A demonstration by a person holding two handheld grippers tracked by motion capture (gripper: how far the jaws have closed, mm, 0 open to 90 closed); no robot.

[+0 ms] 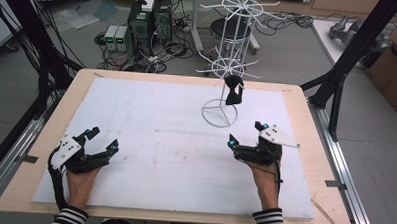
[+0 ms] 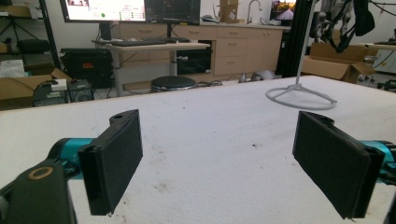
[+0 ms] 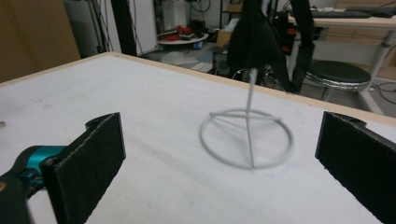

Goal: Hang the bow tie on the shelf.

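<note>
Black fabric item (image 1: 234,90) hangs from a lower arm of the white wire rack (image 1: 220,114), which stands at the table's far right. My right gripper (image 1: 245,135), jaws wide and empty, sits nearer, with the item ahead of it and higher; my left gripper (image 1: 102,139), also spread empty, rests well apart.

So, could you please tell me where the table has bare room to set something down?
The white mat is bare between the left gripper and right gripper, and across its far left. It is crowded around the wire stand with its black pouch.
</note>
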